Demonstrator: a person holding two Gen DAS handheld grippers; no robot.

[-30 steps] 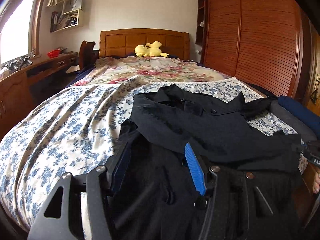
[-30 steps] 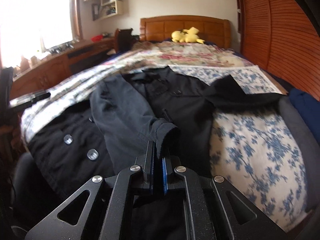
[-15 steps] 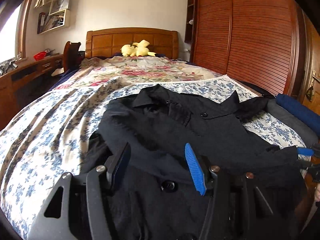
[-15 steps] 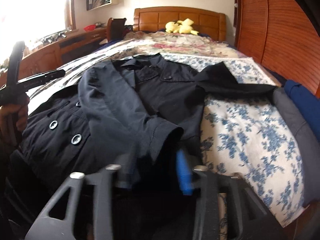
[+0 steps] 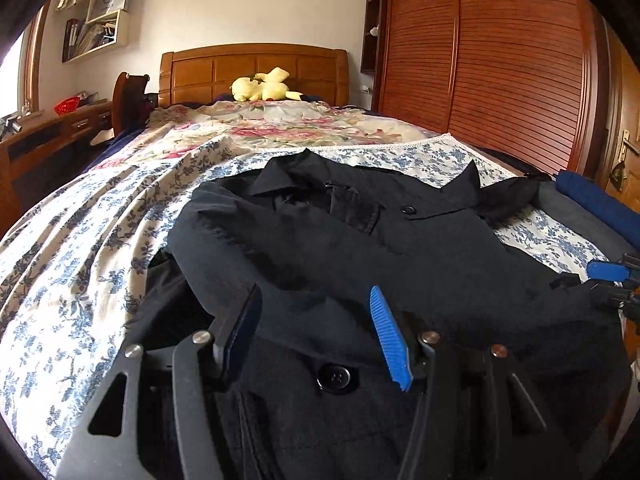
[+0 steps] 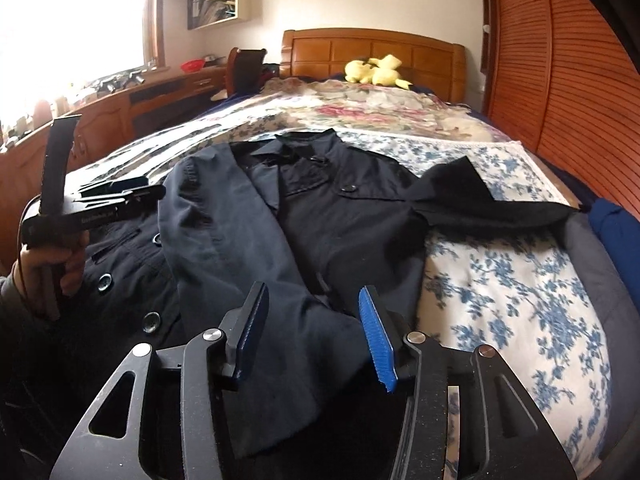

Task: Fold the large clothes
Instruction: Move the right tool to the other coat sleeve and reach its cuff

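Observation:
A large black coat [image 5: 360, 248] lies face up on the bed, collar toward the headboard. Its left sleeve [image 6: 224, 248] is folded across the front; the other sleeve [image 6: 492, 204] stretches out to the right. My left gripper [image 5: 316, 320] is open and empty, low over the coat's buttoned front. It also shows in the right wrist view [image 6: 132, 192], held at the coat's left edge. My right gripper [image 6: 312, 320] is open and empty, just above the folded sleeve's cuff. Its fingertips [image 5: 604, 268] show at the right edge of the left wrist view.
The bed has a blue floral sheet [image 6: 520, 280] and a pink floral quilt [image 5: 280, 128]. Grey and blue folded cloth [image 5: 592, 196] lies at the right edge. A yellow plush toy [image 5: 264, 88] sits by the headboard. A wooden desk [image 6: 120, 108] stands left, a wardrobe [image 5: 500, 60] right.
My right gripper was shut on the sleeve cuff; it has opened and let the sleeve lie across the coat. My left gripper has shifted right over the coat front.

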